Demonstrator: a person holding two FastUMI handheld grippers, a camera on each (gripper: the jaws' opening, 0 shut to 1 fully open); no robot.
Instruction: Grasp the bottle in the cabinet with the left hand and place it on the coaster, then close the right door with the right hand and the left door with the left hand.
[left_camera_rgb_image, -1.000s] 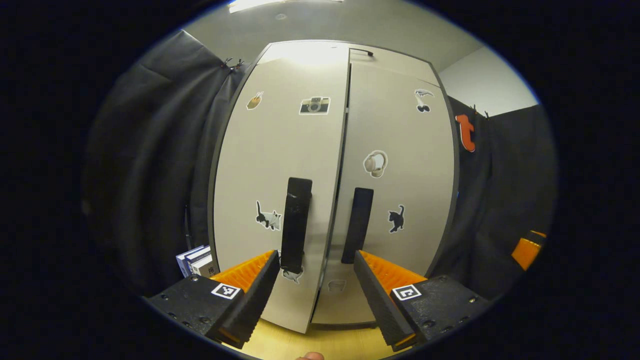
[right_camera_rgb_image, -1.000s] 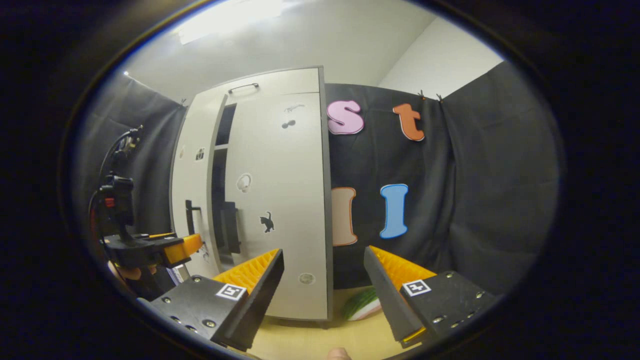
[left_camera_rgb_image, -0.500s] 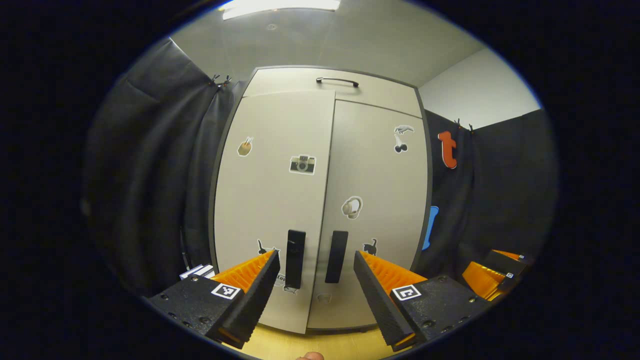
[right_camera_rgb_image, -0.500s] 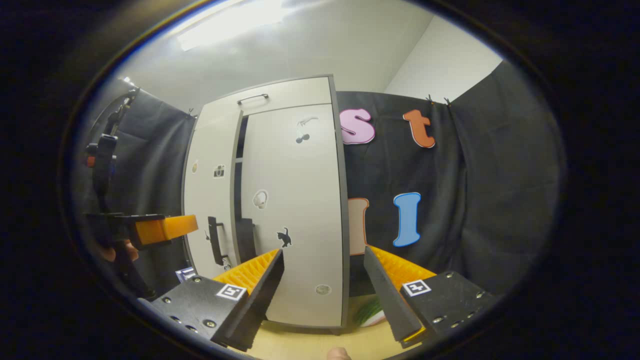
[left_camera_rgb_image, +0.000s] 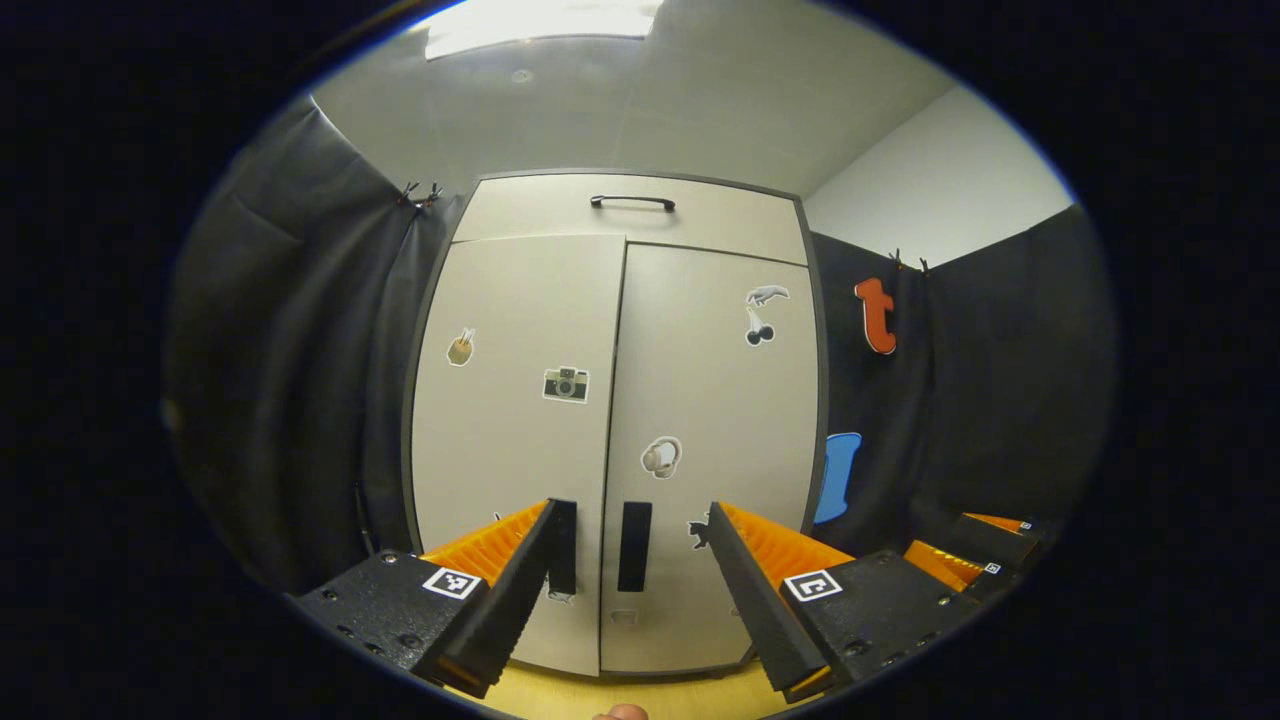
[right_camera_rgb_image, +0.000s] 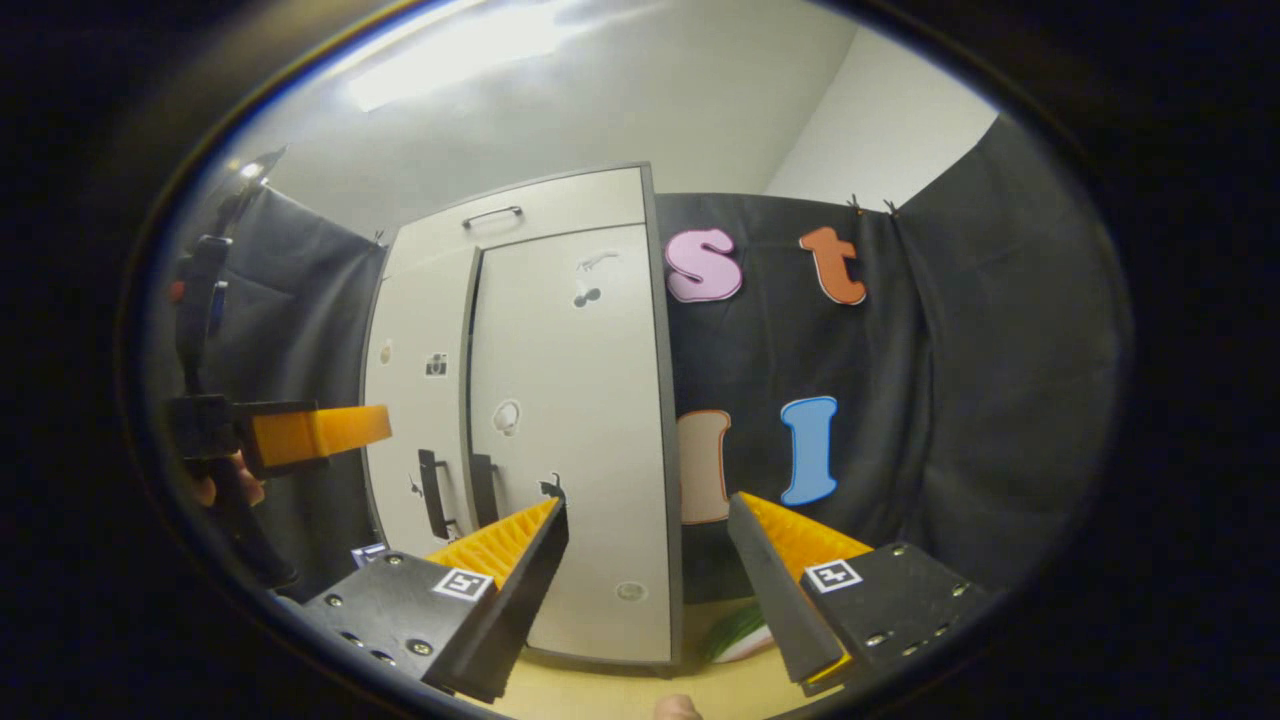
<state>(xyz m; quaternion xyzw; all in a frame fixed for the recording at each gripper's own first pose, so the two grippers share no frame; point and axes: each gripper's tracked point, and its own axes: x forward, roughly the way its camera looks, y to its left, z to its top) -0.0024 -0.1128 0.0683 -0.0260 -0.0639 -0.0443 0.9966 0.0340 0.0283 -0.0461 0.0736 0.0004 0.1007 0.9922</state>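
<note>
The grey cabinet stands ahead with both doors flush. In the left gripper view the left door (left_camera_rgb_image: 510, 420) and right door (left_camera_rgb_image: 715, 420) meet at a thin seam, their black handles (left_camera_rgb_image: 634, 546) side by side. My left gripper (left_camera_rgb_image: 630, 600) hangs open in front of the handles, apart from them, with nothing between its orange fingers. It also shows side-on as the left gripper (right_camera_rgb_image: 330, 432) in the right gripper view, held by a hand (right_camera_rgb_image: 215, 485). My right gripper (right_camera_rgb_image: 650, 600) is open and empty, off the right door (right_camera_rgb_image: 570, 400). It appears far right as the right gripper (left_camera_rgb_image: 965, 545).
The cabinet rests on a light wooden table (left_camera_rgb_image: 560, 690). A green and white object (right_camera_rgb_image: 735, 632) lies on the table by the cabinet's right side. Books (right_camera_rgb_image: 368, 552) stand left of the cabinet. A drawer with a black handle (left_camera_rgb_image: 632, 202) tops the cabinet.
The left door swung from ajar to flush and the dark gap between the doors closed. My left gripper drew back from the handles. The right gripper barely moved.
</note>
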